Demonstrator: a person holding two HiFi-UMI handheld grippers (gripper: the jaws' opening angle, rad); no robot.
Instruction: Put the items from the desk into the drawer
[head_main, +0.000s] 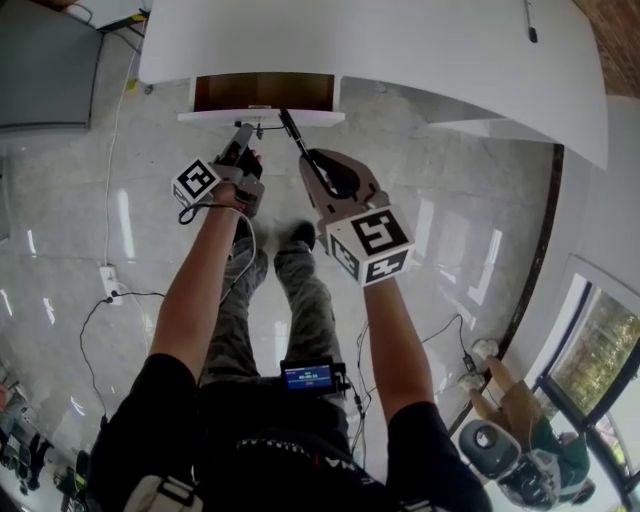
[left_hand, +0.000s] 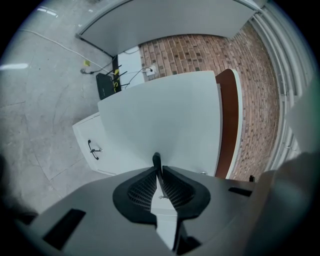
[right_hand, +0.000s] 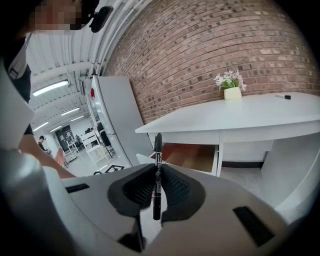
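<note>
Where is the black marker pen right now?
The black marker pen is clamped between the tongs of the right gripper, centre of the head view, pointing at the open wooden drawer under the white desk.

- A white curved desk (right_hand: 260, 112) stands with its wood-lined drawer (right_hand: 192, 156) open under the top.
- On the top are a small pot of pink flowers (right_hand: 231, 86) at the back edge and a dark pen (right_hand: 283, 97), well apart from it.
- A white power strip (head_main: 108, 283) lies on the glossy grey floor (head_main: 60, 200).
</note>
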